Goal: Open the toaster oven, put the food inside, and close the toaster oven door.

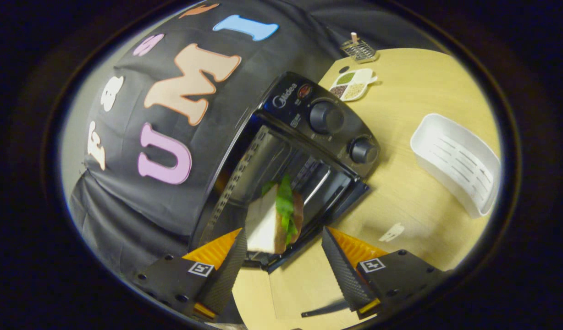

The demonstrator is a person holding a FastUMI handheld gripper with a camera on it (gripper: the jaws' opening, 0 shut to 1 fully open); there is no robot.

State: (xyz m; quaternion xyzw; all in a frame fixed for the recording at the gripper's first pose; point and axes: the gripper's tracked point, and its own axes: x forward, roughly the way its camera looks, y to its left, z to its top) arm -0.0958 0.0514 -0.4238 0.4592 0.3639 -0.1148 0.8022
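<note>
The black toaster oven [309, 137] stands on the wooden table [423, 91], seen tilted, with its door [350, 197] swung down open and the metal cavity showing. A sandwich [274, 220] of white bread, green leaves and a brown slice stands at the oven's mouth, over the open door. My gripper [284, 231] is open, one finger on each side of the sandwich. The sandwich sits close against one finger, and a clear gap separates it from the other. Whether it rests on the rack or on the door I cannot tell.
Two knobs [326, 117] sit on the oven's control panel. Beyond the oven lie a divided white dish [352, 85] of grains and a small wire rack [359, 49]. A white slotted basket [455, 160] stands to the side, and a small white scrap [391, 232] lies near the door.
</note>
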